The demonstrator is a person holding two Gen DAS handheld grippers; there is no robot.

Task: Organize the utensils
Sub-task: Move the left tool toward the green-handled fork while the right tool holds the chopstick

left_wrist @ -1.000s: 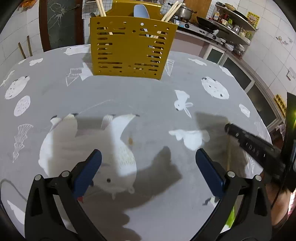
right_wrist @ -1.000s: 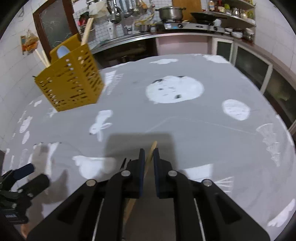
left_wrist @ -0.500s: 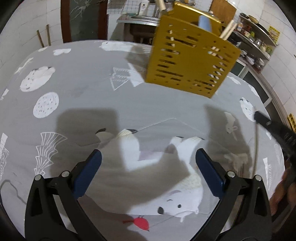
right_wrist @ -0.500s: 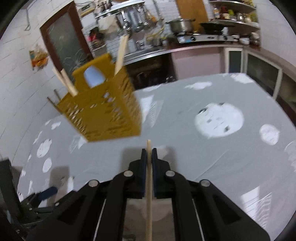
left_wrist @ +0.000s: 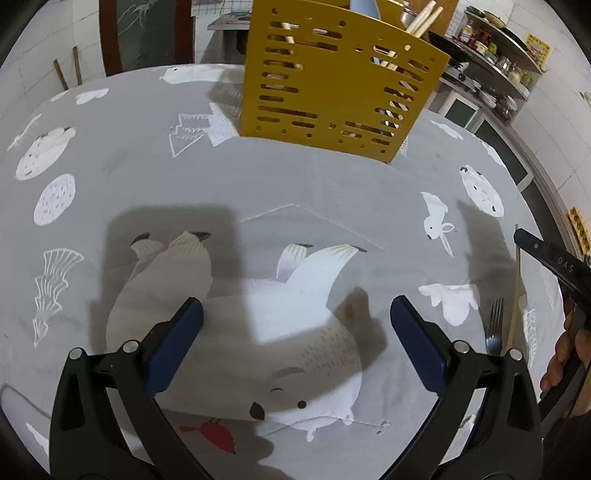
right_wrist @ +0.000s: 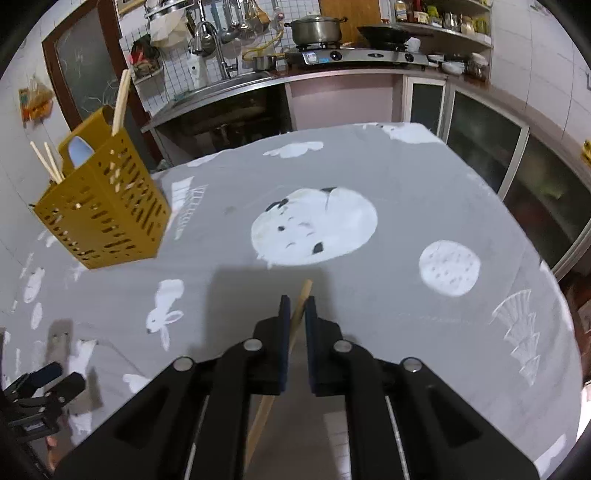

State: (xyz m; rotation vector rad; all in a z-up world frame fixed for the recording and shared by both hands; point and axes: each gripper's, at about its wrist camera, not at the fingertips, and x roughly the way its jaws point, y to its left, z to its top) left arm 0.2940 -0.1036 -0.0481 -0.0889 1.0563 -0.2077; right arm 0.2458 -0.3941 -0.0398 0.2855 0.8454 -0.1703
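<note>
The yellow caddy [left_wrist: 340,85] ran past the top edge in the left wrist view, hiding the chopstick tops. The fork [left_wrist: 493,326] showed only its tines; the left tongs [left_wrist: 295,339] covered its handle. The chopstick [right_wrist: 291,332] vanished beneath the right tongs [right_wrist: 294,314]. Shelf jars [right_wrist: 443,14] were too small to identify.

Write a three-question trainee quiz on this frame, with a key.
1. True or false: the right gripper grips a chopstick.
2. The left gripper is: A) shut on the fork, B) open and holding nothing, C) inside the caddy.
3. Fill in: the fork lies on the ___.

Key: 1 true. 2 B; its jaws stand wide apart above the tablecloth, short of the yellow caddy. 3 tablecloth, to the right of the left gripper.
</note>
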